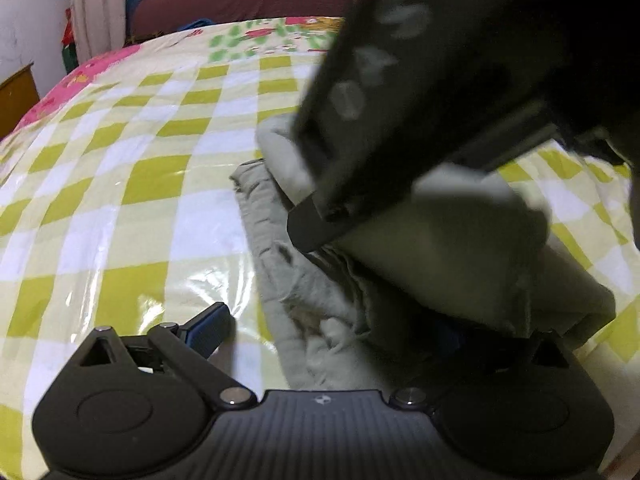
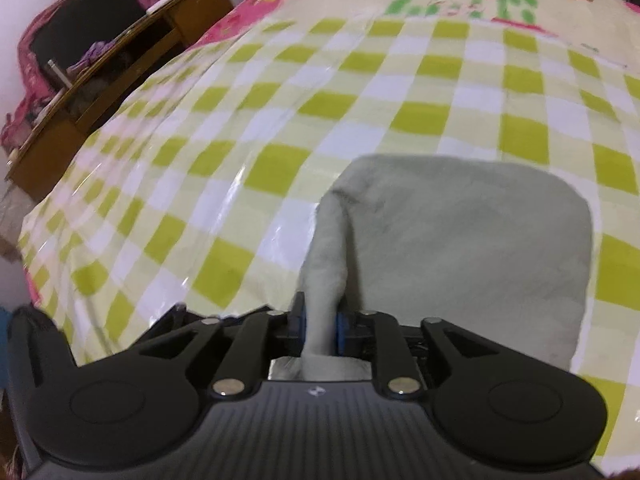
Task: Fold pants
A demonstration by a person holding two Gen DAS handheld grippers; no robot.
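Checked bedspread [image 2: 360, 100] under pale-green pants [image 2: 480, 240]

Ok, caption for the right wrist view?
Right gripper pinches a fold of pale green pants over the checked bedcover.

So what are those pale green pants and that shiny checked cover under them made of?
The pale grey-green pants look like soft cotton fleece or sweatshirt knit: matte, slightly fuzzy, folding in thick rounded rolls. The yellow-green and white checked cover seems to be printed cloth under clear plastic film, or vinyl: it shows glossy highlights and crinkled creases.
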